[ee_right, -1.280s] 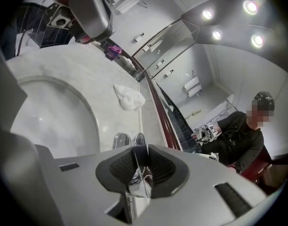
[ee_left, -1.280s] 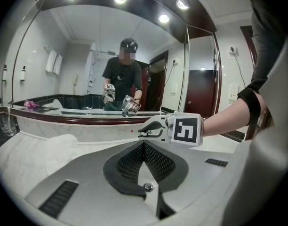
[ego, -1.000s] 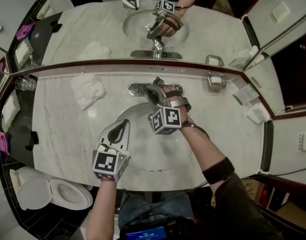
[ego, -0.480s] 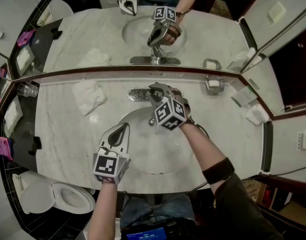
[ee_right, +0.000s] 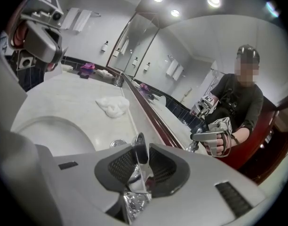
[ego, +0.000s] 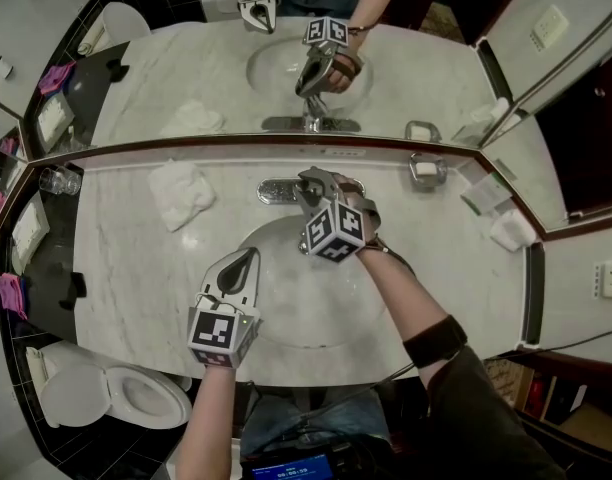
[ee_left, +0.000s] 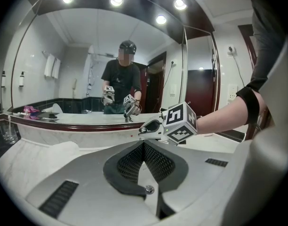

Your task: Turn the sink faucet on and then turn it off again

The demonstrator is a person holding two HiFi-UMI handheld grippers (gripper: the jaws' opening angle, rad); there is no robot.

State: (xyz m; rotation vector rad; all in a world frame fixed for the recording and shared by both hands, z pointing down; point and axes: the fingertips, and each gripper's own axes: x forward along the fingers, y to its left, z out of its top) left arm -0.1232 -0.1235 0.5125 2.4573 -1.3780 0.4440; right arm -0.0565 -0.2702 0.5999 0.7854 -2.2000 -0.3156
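Observation:
The chrome faucet (ego: 278, 190) stands at the back rim of the oval sink (ego: 286, 313). My right gripper (ego: 309, 184) reaches over the basin onto the faucet. In the right gripper view the chrome faucet handle (ee_right: 140, 150) lies upright between the two dark pads of the right gripper (ee_right: 140, 158). The jaws are opening, and the pads still sit against the handle's sides. My left gripper (ego: 248, 259) hovers over the basin's front left, shut with nothing in it. In the left gripper view the left gripper (ee_left: 144, 146) has its pads meeting at the tip.
A crumpled white towel (ego: 182, 194) lies on the marble counter (ego: 126, 258) left of the faucet. A glass (ego: 55, 180) stands at the far left, a soap dish (ego: 428, 168) to the right. The mirror (ego: 316, 68) rises just behind the faucet. A toilet (ego: 116, 396) is at lower left.
My right gripper has rolled on the faucet handle, so its marker cube now sits tilted. The left gripper has stayed where it was.

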